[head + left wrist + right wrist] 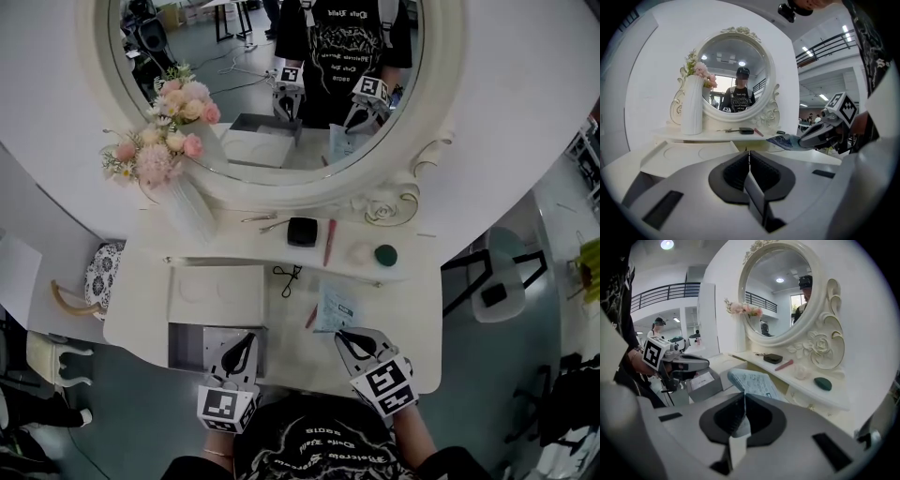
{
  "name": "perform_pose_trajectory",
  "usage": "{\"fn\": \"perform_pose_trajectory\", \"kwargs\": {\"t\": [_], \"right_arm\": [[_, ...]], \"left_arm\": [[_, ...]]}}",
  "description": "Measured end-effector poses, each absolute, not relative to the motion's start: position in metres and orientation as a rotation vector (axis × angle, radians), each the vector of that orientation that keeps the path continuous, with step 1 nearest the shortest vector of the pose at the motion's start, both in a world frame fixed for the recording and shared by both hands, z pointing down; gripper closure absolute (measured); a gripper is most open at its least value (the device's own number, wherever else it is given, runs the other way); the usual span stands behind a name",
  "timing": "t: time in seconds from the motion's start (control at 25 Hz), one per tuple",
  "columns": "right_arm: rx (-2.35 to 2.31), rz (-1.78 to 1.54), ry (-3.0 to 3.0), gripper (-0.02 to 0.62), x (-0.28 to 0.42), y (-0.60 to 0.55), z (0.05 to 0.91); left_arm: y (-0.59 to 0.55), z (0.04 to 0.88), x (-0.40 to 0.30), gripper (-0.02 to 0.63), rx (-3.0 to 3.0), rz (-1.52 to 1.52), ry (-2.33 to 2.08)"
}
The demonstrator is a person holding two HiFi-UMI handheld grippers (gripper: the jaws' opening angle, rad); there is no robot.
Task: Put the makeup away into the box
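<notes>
A pale blue printed sachet (335, 307) hangs over the front of the dressing table, and my right gripper (343, 334) is shut on its near edge. In the right gripper view the sachet (752, 383) sticks up and forward from the closed jaws of my right gripper (744, 397). The grey box (187, 345) stands open at the table's front left, with its white lid (216, 295) lying just behind it. My left gripper (245, 339) hovers at the box's right side, shut and holding nothing; in its own view my left gripper (749, 157) shows its jaws touching.
On the shelf under the mirror lie a black compact (302, 231), a red pencil (329, 242), a green round pot (385, 254), a clear dish (359, 253) and metal clips (265, 221). An eyelash curler (288, 277) and a small red stick (310, 317) lie on the table. A white flower vase (187, 206) stands left.
</notes>
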State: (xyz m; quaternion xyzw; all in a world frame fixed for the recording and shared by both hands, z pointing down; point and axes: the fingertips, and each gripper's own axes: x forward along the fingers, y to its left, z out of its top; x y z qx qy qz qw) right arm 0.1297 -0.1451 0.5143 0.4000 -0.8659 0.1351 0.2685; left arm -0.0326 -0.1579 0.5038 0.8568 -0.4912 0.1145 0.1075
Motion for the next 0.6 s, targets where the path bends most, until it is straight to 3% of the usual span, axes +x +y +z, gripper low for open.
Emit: {"fn": "perform_pose_trajectory", "kwargs": {"t": [0.6], "right_arm": [[0.776,0.260,-2.470,0.580,0.080,-0.137,0.503]], "left_arm": [[-0.140,0.503,-0.055,0.584,2.394,0.330,-1.615]]}}
